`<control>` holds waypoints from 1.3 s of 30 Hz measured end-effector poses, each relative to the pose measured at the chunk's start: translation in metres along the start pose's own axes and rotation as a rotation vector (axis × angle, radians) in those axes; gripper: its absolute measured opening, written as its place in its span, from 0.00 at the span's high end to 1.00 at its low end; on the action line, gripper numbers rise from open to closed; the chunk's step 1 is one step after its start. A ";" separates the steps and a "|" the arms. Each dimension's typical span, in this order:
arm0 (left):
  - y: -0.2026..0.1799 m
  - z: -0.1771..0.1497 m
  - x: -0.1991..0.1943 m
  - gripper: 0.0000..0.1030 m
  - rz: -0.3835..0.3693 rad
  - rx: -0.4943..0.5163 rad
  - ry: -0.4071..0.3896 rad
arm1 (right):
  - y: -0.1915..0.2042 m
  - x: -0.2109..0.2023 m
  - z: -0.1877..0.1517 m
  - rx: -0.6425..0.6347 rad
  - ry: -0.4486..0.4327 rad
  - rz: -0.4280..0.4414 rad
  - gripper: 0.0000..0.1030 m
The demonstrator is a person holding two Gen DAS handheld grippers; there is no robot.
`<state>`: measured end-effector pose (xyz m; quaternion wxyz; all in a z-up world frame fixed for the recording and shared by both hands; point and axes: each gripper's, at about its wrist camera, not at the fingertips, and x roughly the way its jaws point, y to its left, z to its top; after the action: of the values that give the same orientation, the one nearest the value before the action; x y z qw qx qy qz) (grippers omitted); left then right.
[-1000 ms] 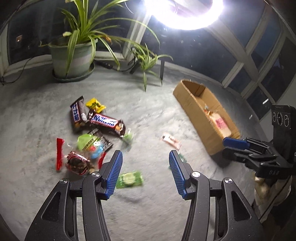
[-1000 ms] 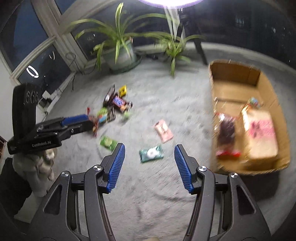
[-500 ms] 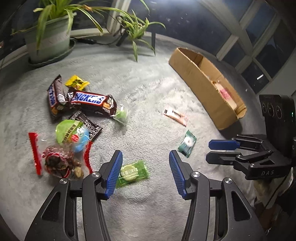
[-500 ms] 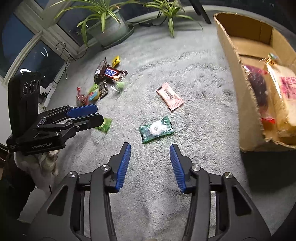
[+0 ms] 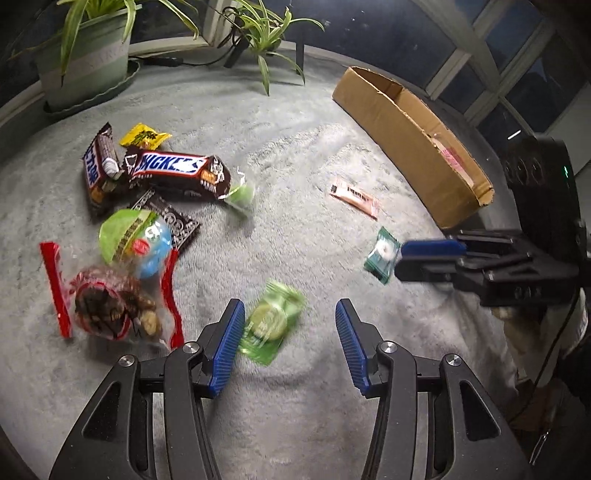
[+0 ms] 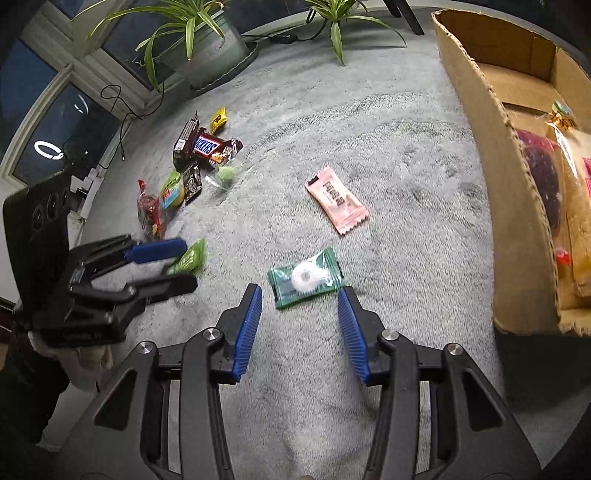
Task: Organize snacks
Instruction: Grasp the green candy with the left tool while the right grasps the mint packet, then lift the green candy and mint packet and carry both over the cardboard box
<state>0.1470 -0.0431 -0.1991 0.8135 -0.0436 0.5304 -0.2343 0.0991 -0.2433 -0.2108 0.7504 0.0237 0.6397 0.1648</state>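
Observation:
Snacks lie on a grey carpet. My left gripper (image 5: 290, 314) is open, with a light green candy packet (image 5: 271, 321) just ahead of its tips, nearer the left finger. My right gripper (image 6: 299, 295) is open just short of a dark green candy packet (image 6: 306, 277), which also shows in the left wrist view (image 5: 382, 253). A pink wrapper (image 6: 336, 199) lies beyond it. A pile holds Snickers bars (image 5: 177, 170), a yellow packet (image 5: 144, 136), a clear red-edged bag (image 5: 110, 306) and a green-blue snack (image 5: 136, 236). The cardboard box (image 6: 480, 129) at right holds several snacks.
A large potted plant (image 5: 85, 62) and a smaller plant (image 5: 266, 33) stand at the carpet's far edge by dark windows. Cables (image 6: 118, 110) run along the left window sill. The right gripper appears in the left wrist view (image 5: 436, 258), the left gripper in the right wrist view (image 6: 162, 262).
Both grippers have lowered and moved forward toward the carpet. The light green packet now lies at the left gripper's tips, the dark green packet at the right gripper's tips.

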 end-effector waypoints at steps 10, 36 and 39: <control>-0.004 -0.008 -0.003 0.65 0.097 0.009 -0.034 | 0.024 0.011 0.008 -0.083 -0.020 -0.107 0.56; -0.006 -0.010 -0.006 0.81 0.200 0.020 -0.092 | 0.035 0.007 -0.001 -0.192 -0.022 -0.248 0.80; -0.005 -0.008 -0.013 0.81 0.190 0.006 -0.105 | 0.033 0.000 0.001 -0.185 -0.039 -0.234 0.80</control>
<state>0.1343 -0.0404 -0.1902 0.8589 -0.0027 0.4882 -0.1551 0.0928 -0.2118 -0.2022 0.7756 -0.1170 0.6056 0.1337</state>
